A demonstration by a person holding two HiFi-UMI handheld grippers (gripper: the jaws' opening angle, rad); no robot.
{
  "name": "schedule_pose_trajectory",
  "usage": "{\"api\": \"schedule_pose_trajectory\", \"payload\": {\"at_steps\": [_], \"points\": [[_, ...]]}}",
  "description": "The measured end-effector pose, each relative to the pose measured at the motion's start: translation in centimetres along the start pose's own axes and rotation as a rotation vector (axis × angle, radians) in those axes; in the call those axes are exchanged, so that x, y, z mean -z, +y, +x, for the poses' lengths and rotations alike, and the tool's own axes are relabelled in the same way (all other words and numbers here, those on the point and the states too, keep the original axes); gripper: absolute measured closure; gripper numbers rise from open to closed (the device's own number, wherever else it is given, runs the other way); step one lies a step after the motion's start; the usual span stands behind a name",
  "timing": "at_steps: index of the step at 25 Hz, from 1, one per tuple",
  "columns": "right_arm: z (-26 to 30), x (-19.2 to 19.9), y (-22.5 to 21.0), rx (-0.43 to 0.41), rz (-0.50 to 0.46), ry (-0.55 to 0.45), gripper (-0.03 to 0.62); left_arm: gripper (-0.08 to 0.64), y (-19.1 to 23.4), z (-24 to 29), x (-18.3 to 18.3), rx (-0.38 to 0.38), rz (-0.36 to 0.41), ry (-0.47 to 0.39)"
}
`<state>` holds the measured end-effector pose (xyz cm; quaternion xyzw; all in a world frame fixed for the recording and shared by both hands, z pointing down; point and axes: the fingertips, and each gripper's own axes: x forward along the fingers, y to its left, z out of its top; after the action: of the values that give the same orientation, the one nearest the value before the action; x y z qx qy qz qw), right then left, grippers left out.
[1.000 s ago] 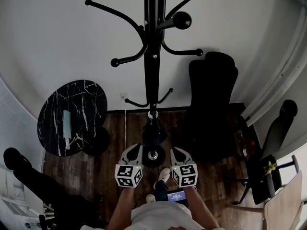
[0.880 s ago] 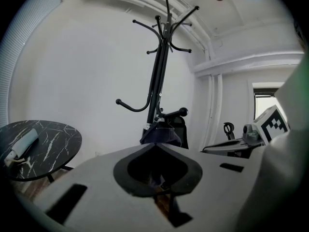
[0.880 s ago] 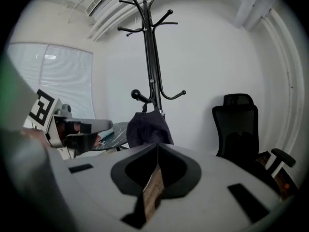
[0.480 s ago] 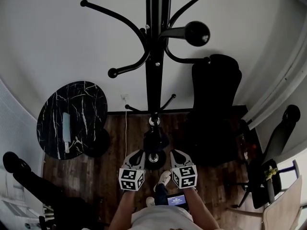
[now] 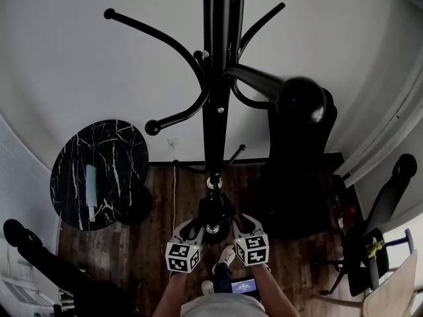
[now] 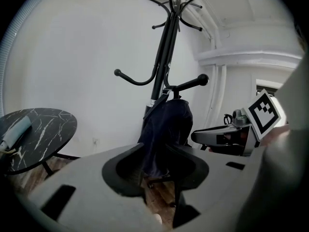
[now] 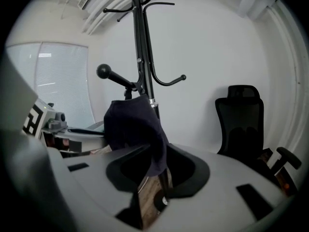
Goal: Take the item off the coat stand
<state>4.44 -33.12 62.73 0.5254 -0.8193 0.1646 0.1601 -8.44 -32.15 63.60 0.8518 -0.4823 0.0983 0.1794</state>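
Note:
The black coat stand [image 5: 216,104] rises in front of me against the white wall. A dark navy cloth item [image 6: 165,125] hangs from one of its lower hooks, and the right gripper view shows that item [image 7: 134,125] too. In the head view it is a dark shape [image 5: 213,207] low on the pole. My left gripper [image 5: 190,228] and right gripper [image 5: 239,223] sit side by side just short of it. The left gripper [image 6: 153,151] is opening, and so is the right gripper [image 7: 157,152]. The cloth shows through both gaps; nothing is pinched.
A round black marble table [image 5: 99,170] stands at the left with a pale object on it. A black office chair [image 5: 297,170] stands to the right of the stand, and another chair [image 5: 386,197] is at the far right. The floor [image 5: 165,197] is dark wood.
The stand looms larger and nearer in the head view. Both grippers have moved forward and closer together toward the hanging item, and their jaws have spread apart.

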Motion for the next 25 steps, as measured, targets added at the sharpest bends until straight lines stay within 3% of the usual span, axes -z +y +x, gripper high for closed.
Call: {"api": "schedule_pose_trajectory", "payload": {"at_steps": [10,17,20,22,25], "points": [[2.4,-0.8,-0.1,-0.047,-0.004,0.028,0.433,0.430,0.1,2.4,-0.4,0.038,-0.001,0.018],[3.1,-0.7,0.2,-0.078,-0.024,0.044,0.431,0.445,0.3,2.7,-0.8,0.034,0.008,0.010],[3.4,-0.7,0.2,-0.085,-0.020,0.048,0.450,0.505,0.3,2.7,-1.2,0.023,0.046,0.006],[3.2,-0.7,0.2,-0.087,-0.020,0.043,0.533,0.514,0.2,2.7,-1.3,0.024,0.048,0.006],[2.8,-0.7,0.4,-0.116,0.029,0.028,0.557,0.517,0.1,2.6,-1.2,0.025,0.050,0.006]]}}
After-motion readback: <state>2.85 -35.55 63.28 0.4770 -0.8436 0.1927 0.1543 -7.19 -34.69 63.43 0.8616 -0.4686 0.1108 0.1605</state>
